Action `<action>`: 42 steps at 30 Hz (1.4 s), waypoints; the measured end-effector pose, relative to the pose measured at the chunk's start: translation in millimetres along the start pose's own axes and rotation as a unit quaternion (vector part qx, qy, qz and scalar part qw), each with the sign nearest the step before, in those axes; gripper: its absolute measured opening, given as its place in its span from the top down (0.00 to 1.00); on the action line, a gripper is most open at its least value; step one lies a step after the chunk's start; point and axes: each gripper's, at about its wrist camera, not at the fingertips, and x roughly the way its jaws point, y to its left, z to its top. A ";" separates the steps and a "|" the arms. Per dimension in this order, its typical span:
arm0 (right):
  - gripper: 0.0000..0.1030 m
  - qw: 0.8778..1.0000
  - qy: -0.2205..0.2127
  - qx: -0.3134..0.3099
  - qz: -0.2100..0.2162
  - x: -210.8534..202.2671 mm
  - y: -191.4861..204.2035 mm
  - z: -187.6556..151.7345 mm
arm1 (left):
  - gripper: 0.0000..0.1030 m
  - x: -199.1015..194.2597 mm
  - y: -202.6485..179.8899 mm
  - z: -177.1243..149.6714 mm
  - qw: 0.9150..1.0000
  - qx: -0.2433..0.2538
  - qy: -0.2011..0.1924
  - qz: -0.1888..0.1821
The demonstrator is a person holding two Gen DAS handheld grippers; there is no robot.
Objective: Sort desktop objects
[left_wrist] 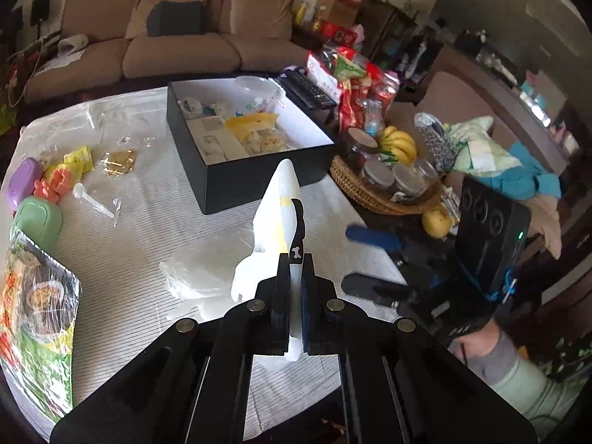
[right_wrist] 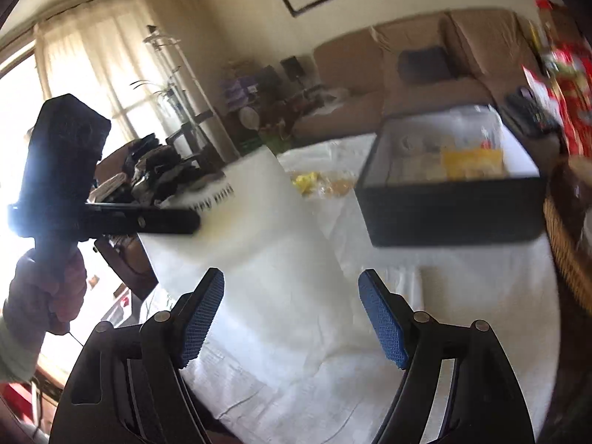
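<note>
White plastic packet (left_wrist: pixel 279 214) pinched edge-on in the left gripper (left_wrist: pixel 295 259), jaws pressed together on it, long axis running up and away toward the black box (left_wrist: pixel 259 181) ahead on the table. Right gripper (right_wrist: pixel 292 314) spread wide, empty, just beside the packet. Striped white tablecloth (left_wrist: pixel 148 222) below, strewn with small wrappers; beyond, brown sofa (left_wrist: pixel 177 37).

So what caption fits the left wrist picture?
Left tool shut on a white plastic bag before the black cardboard box.
</note>
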 end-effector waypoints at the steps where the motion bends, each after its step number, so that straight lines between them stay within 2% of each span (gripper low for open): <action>1: 0.18 1.000 0.000 -0.022 0.022 1.2 1.8 10.9 | 0.96 1.9 -3.5 -1.4 1.000 0.012 0.007 -0.004; 2: 0.18 0.998 0.007 -0.044 0.048 4.9 2.2 22.1 | 0.96 4.5 -6.4 -3.5 1.000 0.023 0.014 -0.008; 5: 0.18 0.991 0.037 -0.098 0.085 18.5 -0.4 43.6 | 0.96 9.5 -11.4 -10.6 0.998 0.050 0.028 -0.022; 7: 0.19 0.983 0.076 -0.105 0.128 31.5 -6.8 47.8 | 0.96 11.3 -10.7 -14.4 0.997 0.059 0.034 -0.031; 9: 0.21 0.979 0.105 -0.091 0.151 44.4 -14.6 43.4 | 0.96 12.4 -8.6 -16.3 0.996 0.064 0.038 -0.043; 10: 0.35 0.975 0.120 -0.072 0.174 51.5 -21.0 39.6 | 0.96 12.7 -7.6 -17.2 0.996 0.067 0.040 -0.048; 12: 0.55 0.968 0.126 -0.031 0.215 57.5 -31.6 30.1 | 0.96 14.0 -6.2 -18.6 0.995 0.074 0.047 -0.050; 15: 0.67 0.972 0.104 -0.027 0.207 48.0 -33.8 21.6 | 0.96 15.7 -4.0 -14.5 0.994 0.074 0.052 -0.057; 19: 0.73 0.980 0.060 -0.012 0.190 26.4 -42.0 37.2 | 0.96 14.5 -4.9 13.4 0.993 0.078 0.051 -0.070; 22: 0.75 0.984 0.025 -0.003 0.177 9.2 -51.2 72.9 | 0.96 10.9 -6.4 57.4 0.992 0.094 0.040 -0.068; 25: 0.75 0.985 -0.021 0.003 0.168 -6.7 -63.3 123.2 | 0.96 5.6 -10.4 110.6 0.991 0.117 0.021 -0.053; 29: 0.75 0.989 -0.058 -0.017 0.137 -14.8 -80.2 188.1 | 0.96 2.3 -11.7 178.4 0.990 0.139 -0.007 -0.037; 32: 0.75 0.990 -0.065 -0.013 0.127 -7.4 -100.3 220.4 | 0.96 17.5 -3.2 219.0 0.989 0.143 -0.009 -0.032; 35: 0.75 0.991 -0.065 -0.003 0.120 7.5 -121.7 234.0 | 0.96 37.2 5.3 244.0 0.988 0.152 0.001 -0.029; 39: 0.75 0.990 -0.062 0.033 0.124 29.1 -155.7 230.5 | 0.96 68.5 19.4 262.7 0.986 0.164 0.021 -0.026; 42: 0.75 0.988 -0.046 0.074 0.127 52.2 -186.5 220.3 | 0.96 107.8 40.1 272.5 0.986 0.152 0.057 -0.042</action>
